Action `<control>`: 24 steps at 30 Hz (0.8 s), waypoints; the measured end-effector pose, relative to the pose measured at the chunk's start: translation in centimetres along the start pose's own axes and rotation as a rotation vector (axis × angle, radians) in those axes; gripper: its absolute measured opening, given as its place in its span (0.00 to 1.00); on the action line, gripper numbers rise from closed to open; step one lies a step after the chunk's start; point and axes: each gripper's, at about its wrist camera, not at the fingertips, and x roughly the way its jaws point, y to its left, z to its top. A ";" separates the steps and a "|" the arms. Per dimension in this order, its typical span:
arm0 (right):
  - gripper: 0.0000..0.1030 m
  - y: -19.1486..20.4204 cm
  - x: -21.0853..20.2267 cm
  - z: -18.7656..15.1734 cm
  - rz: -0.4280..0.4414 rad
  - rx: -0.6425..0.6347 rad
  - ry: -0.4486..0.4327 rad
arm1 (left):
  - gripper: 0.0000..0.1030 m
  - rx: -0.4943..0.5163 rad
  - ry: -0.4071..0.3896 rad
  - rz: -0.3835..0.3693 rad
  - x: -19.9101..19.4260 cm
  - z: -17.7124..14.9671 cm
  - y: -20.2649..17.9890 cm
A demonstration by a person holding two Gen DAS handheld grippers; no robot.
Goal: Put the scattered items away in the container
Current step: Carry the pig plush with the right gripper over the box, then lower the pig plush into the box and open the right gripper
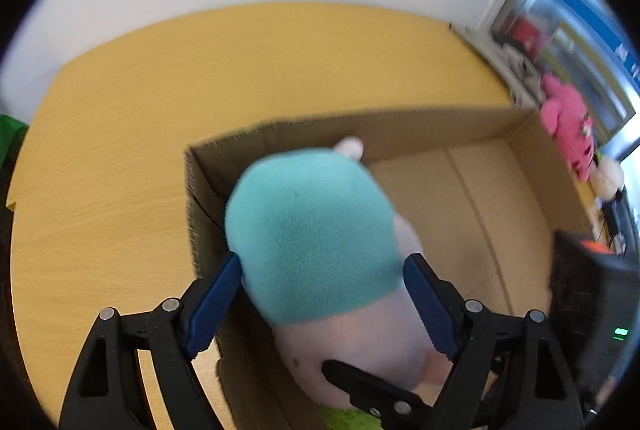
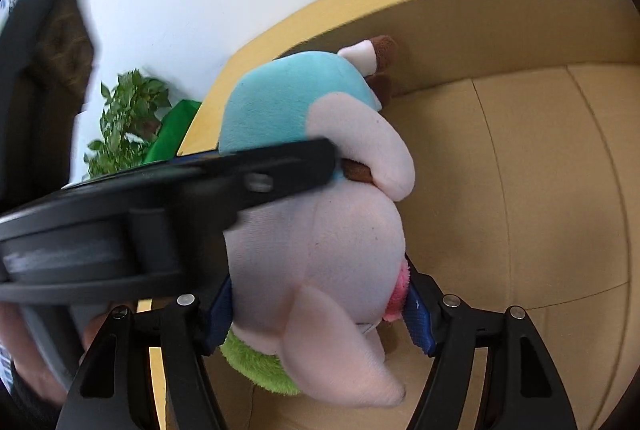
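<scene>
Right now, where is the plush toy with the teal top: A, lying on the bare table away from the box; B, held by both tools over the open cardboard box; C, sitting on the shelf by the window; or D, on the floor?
B: the plush toy sits between the pads of the left tool and the right tool, with the cardboard box open beneath it.

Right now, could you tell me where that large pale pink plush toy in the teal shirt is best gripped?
Grip the pale pink plush toy across its soft body, jaws on opposite flanks, coming from above. The left gripper spans its teal-clad middle, the right gripper its pink head end. It is long, so two spread grips keep it level over the brown cardboard box.
</scene>
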 end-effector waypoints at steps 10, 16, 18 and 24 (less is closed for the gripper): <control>0.78 3.9 1.6 0.4 0.015 0.041 0.030 | 0.81 -0.099 -0.144 -0.018 -6.6 -1.1 1.5; 0.94 2.4 -0.5 0.3 0.032 0.057 0.036 | 0.81 -0.123 -0.159 -0.026 -7.6 -2.8 1.3; 0.96 1.6 -3.2 0.7 0.050 0.068 0.021 | 0.81 -0.132 -0.175 -0.033 -8.2 -3.5 1.1; 0.99 0.6 -5.9 1.3 0.059 0.071 0.013 | 0.81 -0.165 -0.275 -0.053 -11.2 -6.6 -1.0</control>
